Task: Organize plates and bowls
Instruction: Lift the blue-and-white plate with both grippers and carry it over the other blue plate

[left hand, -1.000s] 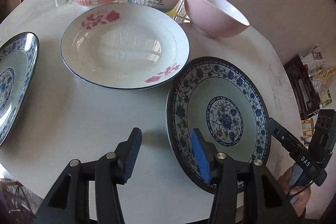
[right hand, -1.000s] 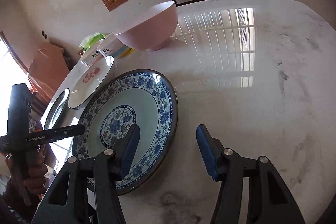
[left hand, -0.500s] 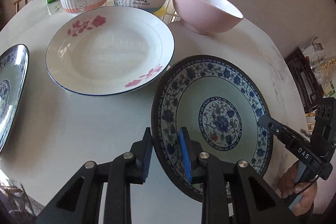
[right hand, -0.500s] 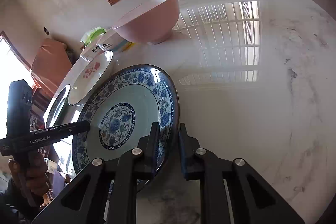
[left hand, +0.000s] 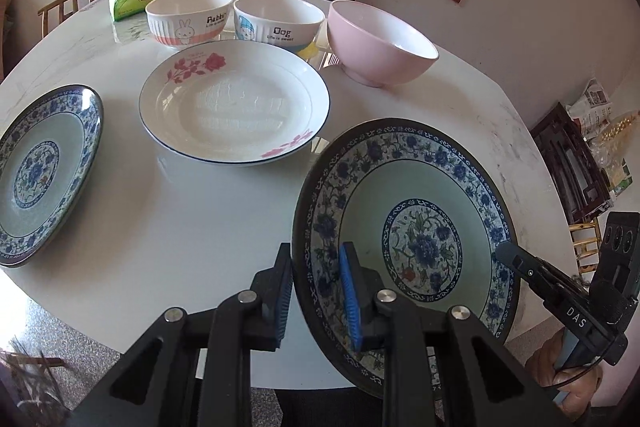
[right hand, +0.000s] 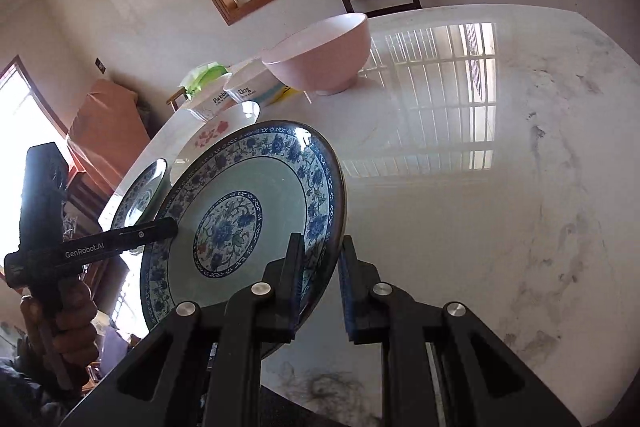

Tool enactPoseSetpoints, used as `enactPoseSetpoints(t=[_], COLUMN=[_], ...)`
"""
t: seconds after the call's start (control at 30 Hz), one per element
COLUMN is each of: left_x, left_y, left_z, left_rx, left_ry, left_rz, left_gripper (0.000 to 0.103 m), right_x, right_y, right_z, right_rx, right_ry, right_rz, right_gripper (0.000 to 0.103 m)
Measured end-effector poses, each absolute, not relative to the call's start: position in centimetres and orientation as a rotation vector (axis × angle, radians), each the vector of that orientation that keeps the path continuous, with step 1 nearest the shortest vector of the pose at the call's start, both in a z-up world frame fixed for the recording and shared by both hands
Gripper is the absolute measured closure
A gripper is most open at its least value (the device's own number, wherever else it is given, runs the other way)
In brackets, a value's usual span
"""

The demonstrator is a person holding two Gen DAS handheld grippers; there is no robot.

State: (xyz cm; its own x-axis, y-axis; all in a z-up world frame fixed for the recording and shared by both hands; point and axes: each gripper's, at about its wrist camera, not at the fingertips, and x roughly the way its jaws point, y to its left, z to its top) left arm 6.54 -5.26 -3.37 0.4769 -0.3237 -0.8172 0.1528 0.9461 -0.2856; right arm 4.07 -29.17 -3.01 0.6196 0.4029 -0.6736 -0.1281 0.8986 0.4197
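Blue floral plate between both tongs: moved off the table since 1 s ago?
Yes. The blue floral plate has been lifted and tilted up off the table, both tongs clamping its rim; the rose plate stayed put.

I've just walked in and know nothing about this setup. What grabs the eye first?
The blue-patterned plate, tilted above the table's near edge, with both tongs clamped on its rim: left tongs, right tongs. Behind it, three bowls line the far side, the pink bowl rightmost.

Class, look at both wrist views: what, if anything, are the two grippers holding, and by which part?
Both hold the same blue floral plate by its rim: the left gripper clamps the plate's left edge, the right gripper its right edge, one finger on each face.
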Motion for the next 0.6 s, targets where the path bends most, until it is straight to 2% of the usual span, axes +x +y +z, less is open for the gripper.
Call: enactPoseSetpoints(t=[0.6], left_x=[4.0], left_y=[13.2], left_z=[-0.7], left_rx=[-0.374], left_ry=[0.943], left_rz=[0.022], left_gripper=[0.079], right_x=[10.6], right_y=[-11.3], right_z=[-0.3], right_rx=[0.204], right_ry=[0.845], right_rz=[0.604], right_gripper=[0.087])
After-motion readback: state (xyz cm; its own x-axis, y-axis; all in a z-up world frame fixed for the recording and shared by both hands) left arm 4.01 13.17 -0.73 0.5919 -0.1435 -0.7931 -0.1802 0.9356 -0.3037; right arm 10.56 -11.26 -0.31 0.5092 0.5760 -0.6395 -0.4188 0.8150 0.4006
